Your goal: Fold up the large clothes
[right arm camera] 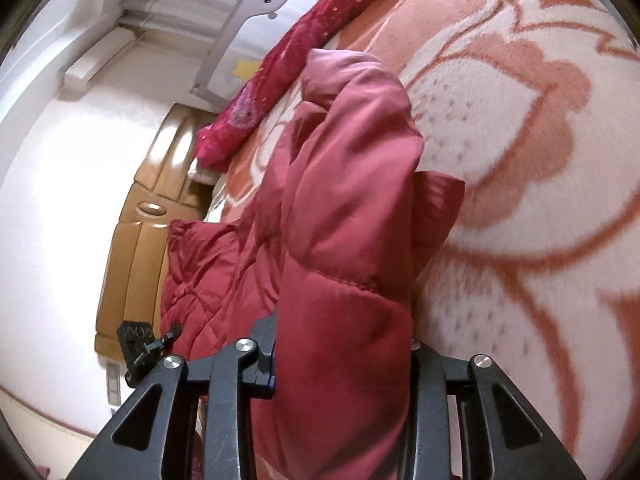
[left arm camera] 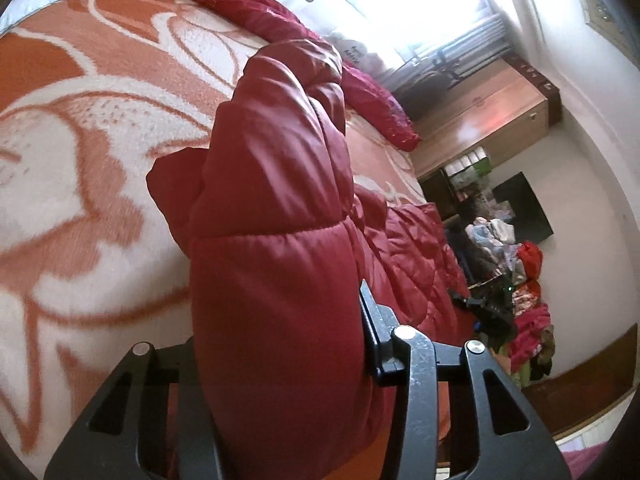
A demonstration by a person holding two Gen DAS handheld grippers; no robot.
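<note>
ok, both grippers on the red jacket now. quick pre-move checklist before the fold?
1. Left gripper clamped on the padded red jacket: ok, thick fabric fills the jaws.
2. Right gripper clamped on the jacket: ok.
3. Gripped part lifted off the orange floral blanket: ok, it hangs from both grippers.
4. Rest of the jacket free of the bed: not ok, the quilted part lies on it.
5. Red bolster clear of the fold area: ok, it lies at the far edge.
6. Sleeves tucked in: cannot tell.

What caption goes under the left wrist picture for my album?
Left gripper clamps a puffy red quilted jacket above the orange-and-white flowered blanket.
</note>
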